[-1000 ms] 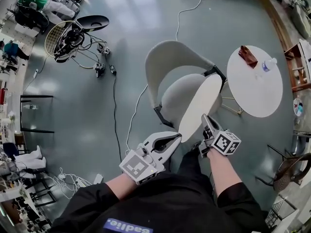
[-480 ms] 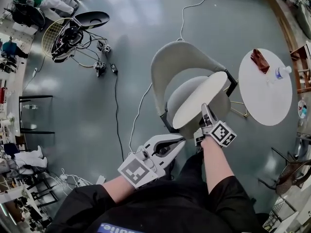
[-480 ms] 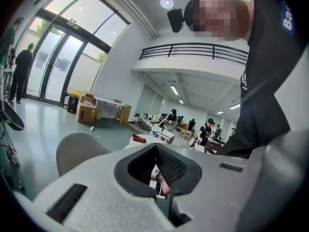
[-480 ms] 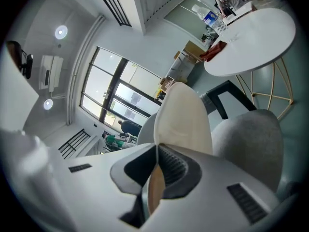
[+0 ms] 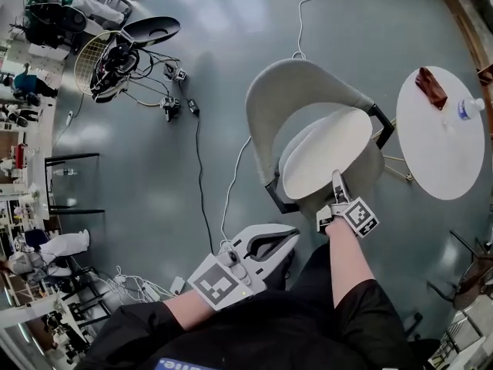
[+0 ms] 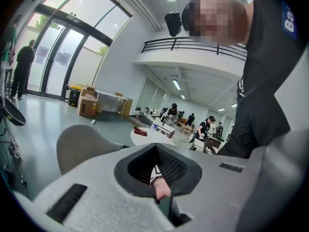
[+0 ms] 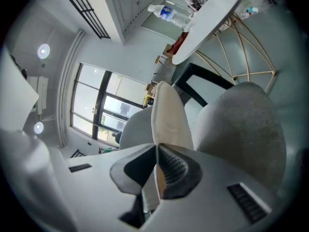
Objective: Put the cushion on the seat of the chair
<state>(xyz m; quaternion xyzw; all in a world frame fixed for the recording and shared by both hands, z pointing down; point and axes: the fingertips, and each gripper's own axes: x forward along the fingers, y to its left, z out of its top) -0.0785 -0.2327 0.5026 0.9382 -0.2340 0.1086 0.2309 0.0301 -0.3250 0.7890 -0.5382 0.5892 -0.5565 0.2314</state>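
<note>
Your R claw (image 5: pixel 336 180) is clenched on the near rim of the cushion (image 5: pixel 327 160). The disc runs straight ahead of the claw, long axis pointing away from you, over the chair seat (image 5: pixel 375 174). Can't tell if it's touching yet. The seat is just under and beyond the claw tips, backrest (image 5: pixel 289 91) further out. L claw (image 5: pixel 291 236) is clenched on nothing, well back of the cushion. R is nearer, so prob lower and release.
</note>
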